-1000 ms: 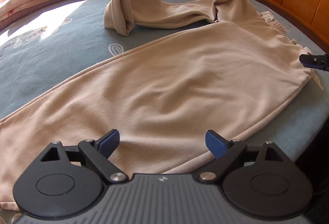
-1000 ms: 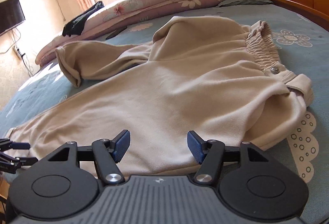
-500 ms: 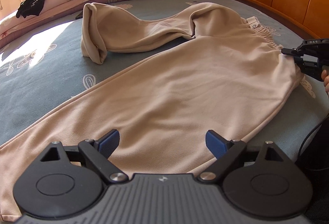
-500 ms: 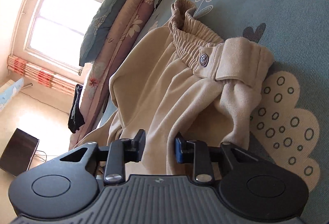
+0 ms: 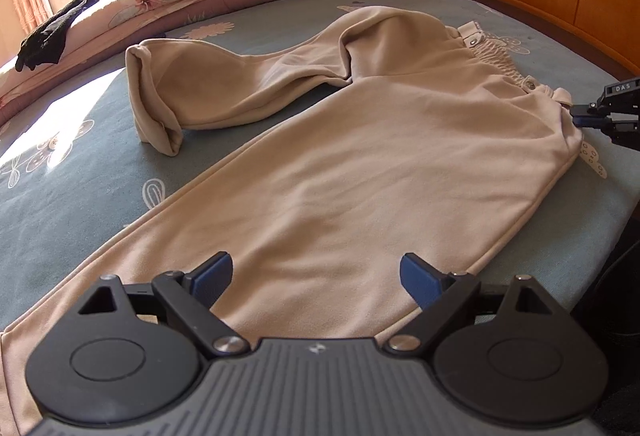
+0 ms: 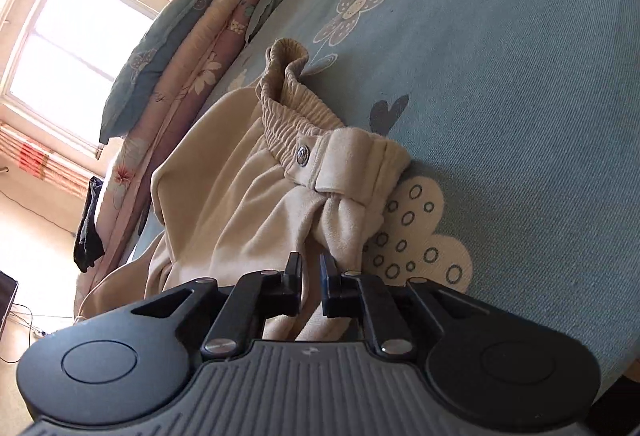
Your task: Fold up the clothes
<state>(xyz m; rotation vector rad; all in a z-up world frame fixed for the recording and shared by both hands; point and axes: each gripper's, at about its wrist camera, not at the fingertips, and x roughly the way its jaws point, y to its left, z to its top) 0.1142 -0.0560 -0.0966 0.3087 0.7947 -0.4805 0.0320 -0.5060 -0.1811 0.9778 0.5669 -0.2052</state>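
While trousers [image 5: 360, 164] lay spread on bed [image 5: 80, 164], waistband [image 6: 320, 140] near bed edge, right hand-held gripper [image 6: 311, 272] pinched fabric just below waistband corner. Left hand-held gripper [image 5: 316, 276] hung wide, empty, over near leg. Advice: check grip caught both layers; left should pinch hem before lifting.

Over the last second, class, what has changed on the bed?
The right gripper rolled over, moved in to the waistband corner of the beige trousers and closed on the fabric there. The left gripper stayed open above the near leg; the trousers lie as before on the blue bedsheet.
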